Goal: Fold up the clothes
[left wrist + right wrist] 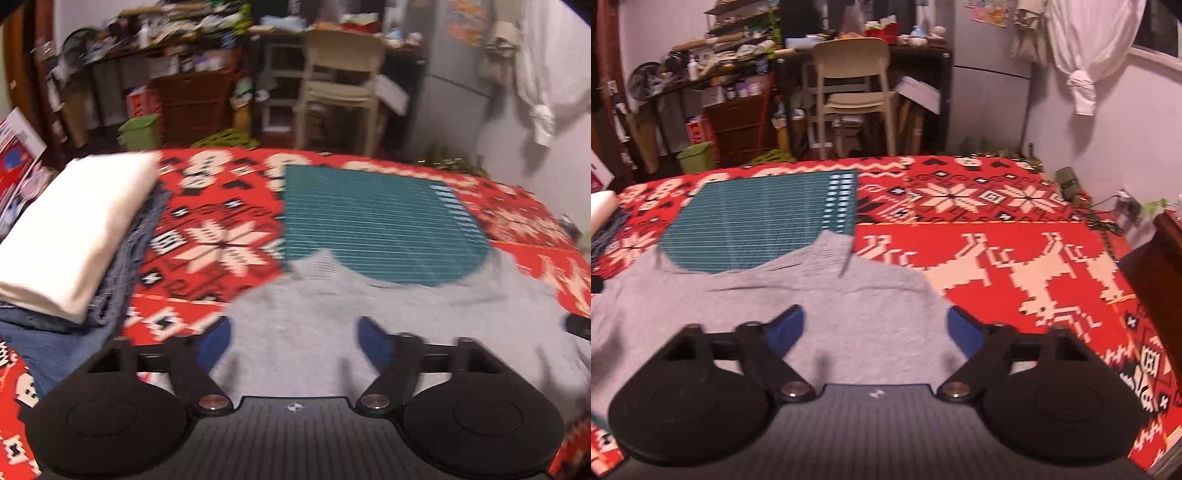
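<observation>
Grey garment (369,325) spread flat on red patterned blanket (214,236), partly overlapping teal mat (369,221), folded stack (70,236) piled at left, left gripper (295,339) and right gripper (875,332) both held wide open above the garment, nothing grasped

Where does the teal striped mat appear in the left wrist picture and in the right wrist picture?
Left wrist view: the teal striped mat lies centre-right, beyond the grey garment, which covers its near edge.
Right wrist view: the mat lies upper left of centre, again partly under the grey garment.
Shared landmark: the beige chair behind the red patterned blanket.
</observation>
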Demonstrator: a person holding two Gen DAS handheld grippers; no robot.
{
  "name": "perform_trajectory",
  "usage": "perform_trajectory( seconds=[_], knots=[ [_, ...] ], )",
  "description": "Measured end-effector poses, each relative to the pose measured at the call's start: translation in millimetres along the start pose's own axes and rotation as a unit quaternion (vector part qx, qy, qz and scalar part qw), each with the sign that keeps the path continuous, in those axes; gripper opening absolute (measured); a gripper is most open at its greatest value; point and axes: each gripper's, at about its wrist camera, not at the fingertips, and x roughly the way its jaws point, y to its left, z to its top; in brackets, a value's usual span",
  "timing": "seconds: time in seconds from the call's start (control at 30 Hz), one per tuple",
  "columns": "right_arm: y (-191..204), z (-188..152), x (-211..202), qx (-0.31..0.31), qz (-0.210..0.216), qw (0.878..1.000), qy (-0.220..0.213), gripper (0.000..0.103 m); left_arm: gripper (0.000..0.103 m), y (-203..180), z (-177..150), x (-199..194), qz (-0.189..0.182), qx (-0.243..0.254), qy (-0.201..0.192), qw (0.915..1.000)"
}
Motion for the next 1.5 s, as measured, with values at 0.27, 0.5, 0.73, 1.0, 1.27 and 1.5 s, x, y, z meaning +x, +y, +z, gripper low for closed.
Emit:
perform_trajectory(
  seconds=[0.27, 0.5, 0.73, 1.0, 1.27, 1.5],
  knots=[
    [-16, 6, 24, 0.029, -0.015, 0.999, 0.011, 0.038, 0.029, 21, 16, 39, -0.037, -0.031, 0.034, 0.9983],
    [-21, 8, 41, 0.044, -0.015, 0.999, 0.02, 0.019, 0.015, 15, 17, 53, -0.046, -0.015, 0.052, 0.9975],
    [-23, 12, 45, 0.051, -0.012, 0.999, 0.013, 0.021, 0.015, 28, 21, 53, -0.06, -0.048, 0.05, 0.9958],
    [-28, 14, 68, 0.056, -0.015, 0.998, 0.033, 0.017, 0.01, 22, 20, 60, -0.058, -0.039, 0.059, 0.9958],
    [-24, 22, 34, 0.045, -0.018, 0.999, -0.011, 0.002, 0.004, 15, 22, 21, -0.031, -0.005, 0.003, 0.9995],
    [-27, 37, -10, 0.052, -0.002, 0.997, -0.06, 0.002, 0.004, 18, 27, -33, -0.028, -0.003, -0.051, 0.9983]
  ],
)
